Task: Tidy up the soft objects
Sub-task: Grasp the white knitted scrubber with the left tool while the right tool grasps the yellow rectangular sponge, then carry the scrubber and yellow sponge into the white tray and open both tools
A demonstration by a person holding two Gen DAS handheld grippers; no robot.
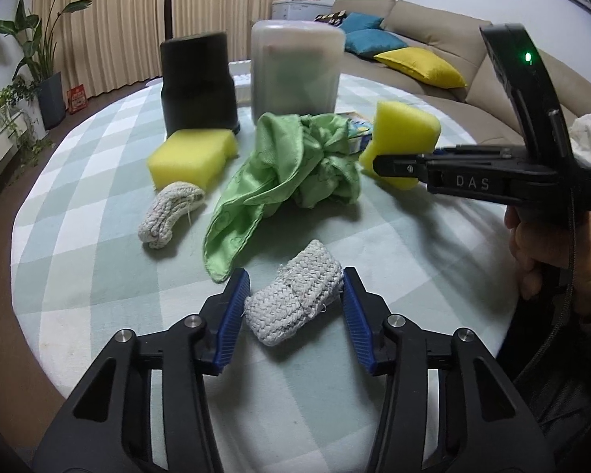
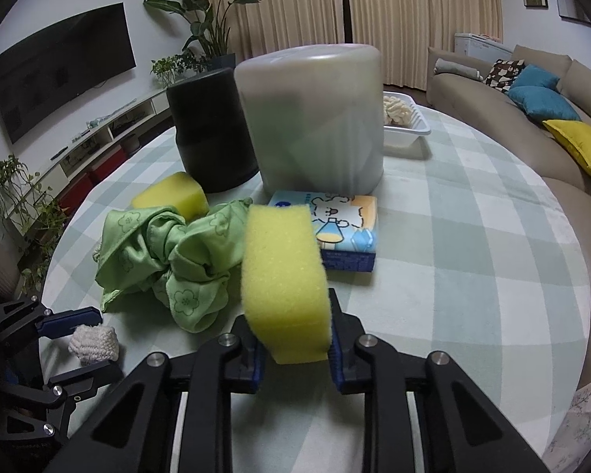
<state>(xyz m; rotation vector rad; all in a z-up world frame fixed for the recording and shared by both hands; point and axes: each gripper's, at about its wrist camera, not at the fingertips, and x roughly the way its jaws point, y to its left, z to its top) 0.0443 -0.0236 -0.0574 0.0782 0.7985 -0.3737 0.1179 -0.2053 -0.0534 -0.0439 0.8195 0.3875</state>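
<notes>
A white knitted cloth [image 1: 295, 307] lies on the checked tablecloth, and my left gripper [image 1: 295, 287] has its blue pads against both of its sides. The right wrist view shows the same cloth [image 2: 94, 343] between the left gripper's fingers [image 2: 102, 343]. My right gripper [image 2: 291, 327] is shut on a yellow sponge [image 2: 283, 272], which stands upright; from the left view this sponge [image 1: 405, 134] sits at the right gripper's tip [image 1: 386, 165]. A crumpled green cloth [image 1: 295, 169], a second yellow sponge [image 1: 192, 157] and a second knitted cloth [image 1: 169, 213] lie in the middle of the table.
A black container [image 2: 212, 134] and a translucent grey container [image 2: 315, 122] stand at the back. A blue box [image 2: 346, 232] lies in front of the grey one. A white tray [image 2: 409, 130] holding a cream thing sits far right. A sofa [image 2: 492, 110] runs along the table's right.
</notes>
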